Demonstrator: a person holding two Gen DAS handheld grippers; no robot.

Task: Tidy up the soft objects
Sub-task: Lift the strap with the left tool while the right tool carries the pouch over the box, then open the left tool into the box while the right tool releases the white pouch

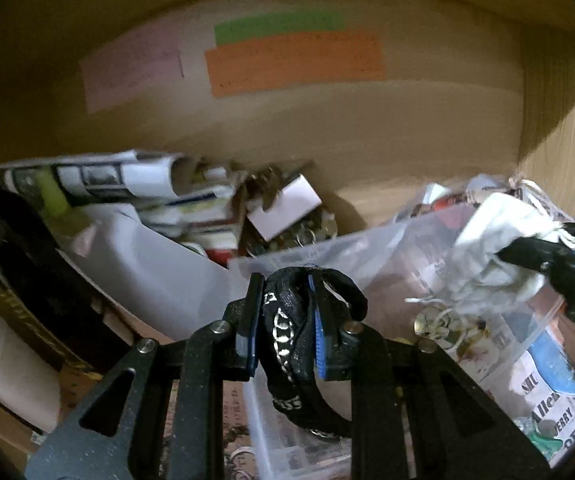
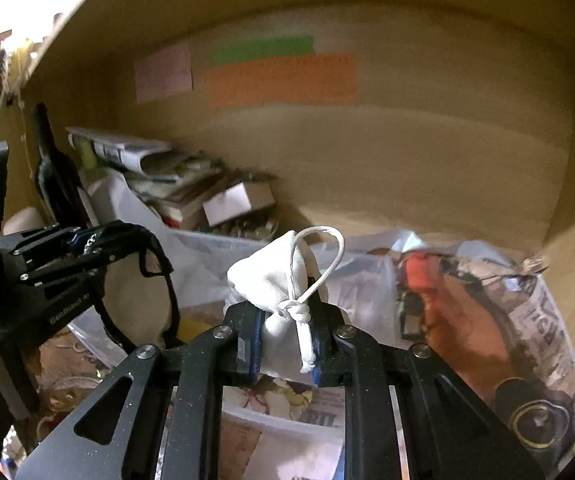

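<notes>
- While both tools sit inside a wooden cupboard, the left gripper (image 1: 287,320) is clamped on a black strap (image 1: 291,336) with a silver chain sewn along it.
- The strap's long axis runs roughly up and down in the left wrist view: its folded top pokes out above the fingertips and arches over to the right, and its lower end trails down toward the camera.
- In the right wrist view the left gripper (image 2: 99,240) comes in from the left edge, with the strap (image 2: 159,280) hanging from it in loose black loops.
- The right gripper (image 2: 283,336) is closed on a small white drawstring pouch (image 2: 271,276), pinching it near its knotted neck.
- The pouch stands upright between the fingers, its rounded body pointing up and away from the camera; a white cord (image 2: 327,248) loops over its top and the knotted end hangs down toward the camera.
- From the left wrist view the pouch (image 1: 495,240) appears at the right, motion-blurred, held by the right gripper (image 1: 543,256) that enters from the right edge.
- Both held things are over a clear plastic bin (image 1: 327,252) filled with printed paper and small metal bits.
- Behind lie rolled papers (image 1: 99,176) and a small white box (image 1: 287,204); a dark bottle (image 2: 53,168) stands at the left.
- Pink (image 1: 131,68), green (image 1: 279,26) and orange (image 1: 295,60) paper labels are stuck on the back wall.
</notes>
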